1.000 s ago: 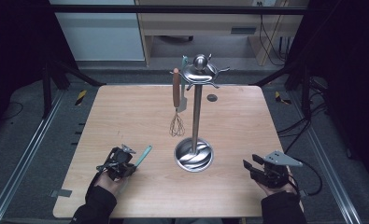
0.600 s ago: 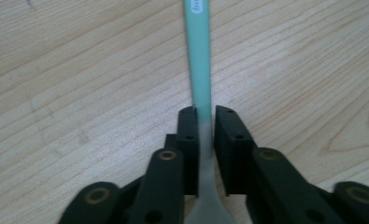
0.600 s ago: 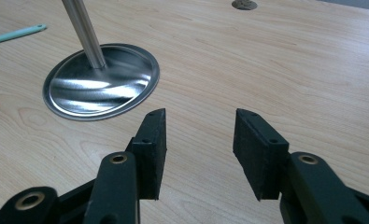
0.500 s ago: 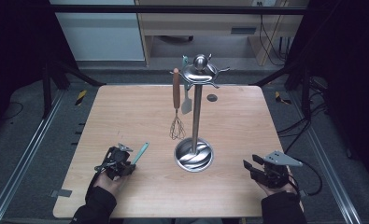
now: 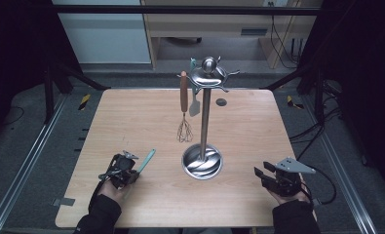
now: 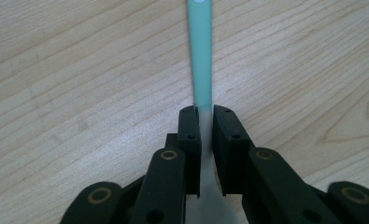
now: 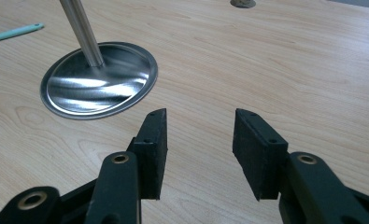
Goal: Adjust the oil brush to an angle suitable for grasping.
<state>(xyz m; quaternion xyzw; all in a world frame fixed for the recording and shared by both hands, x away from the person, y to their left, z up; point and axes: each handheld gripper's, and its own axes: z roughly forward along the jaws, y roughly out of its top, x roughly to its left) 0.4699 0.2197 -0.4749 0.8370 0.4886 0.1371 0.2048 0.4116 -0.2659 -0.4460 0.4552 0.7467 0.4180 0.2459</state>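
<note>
In the lower left of the high view, the left gripper [image 5: 123, 168] rests low over the wooden table [image 5: 131, 117], its jaws pinched on a utensil with a teal handle [image 5: 146, 160]. The handle slants up and to the right out of the jaws, toward the centre of the frame. In the left gripper view the same handle [image 6: 201, 56] runs straight up from between the closed black jaws to the top edge, lying close along the wood grain.

At the centre of the high view stands a steel utensil rack [image 5: 204, 117], its round base [image 5: 202, 162] on the table. A whisk [image 5: 184, 109] with a wooden handle and a small spatula [image 5: 195, 102] hang from its top, left of the pole.

In the lower right, the right gripper [image 5: 270, 176] sits near the table's front edge with its jaws spread and nothing between them. In the right gripper view, the jaws gape over bare wood, and the base [image 7: 98, 81] lies in the upper left.
</note>
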